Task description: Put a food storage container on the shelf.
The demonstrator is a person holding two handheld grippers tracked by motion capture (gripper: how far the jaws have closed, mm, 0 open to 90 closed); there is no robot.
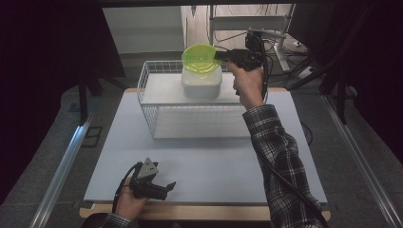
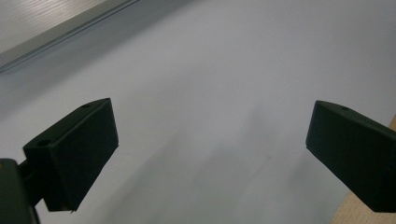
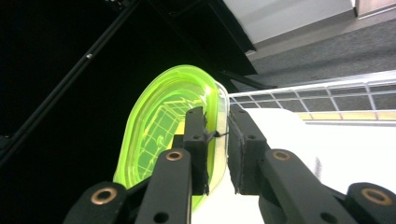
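On the surface (image 1: 204, 161) a wire basket (image 1: 157, 102) is sitting with a white tub (image 1: 202, 85) on top. Right tool (image 1: 219, 55) is pinching the green lid (image 1: 198, 58) above the tub, so I'd guess it's mid-job. Left tool (image 1: 167, 187) is resting open, empty.

1. The lid (image 1: 199, 58) is translucent neon green, rounded in outline with a raised rim. It is lifted and tilted above the container, its edge pinched between the jaws of the right hand-held gripper (image 3: 217, 135).
2. The container (image 1: 202, 83) is a white, rounded-square plastic tub, upright and uncovered. It sits on the white top of the wire rack (image 1: 157, 114).
3. The wire rack is a white mesh frame standing at the far middle of the worktop (image 1: 199, 166).
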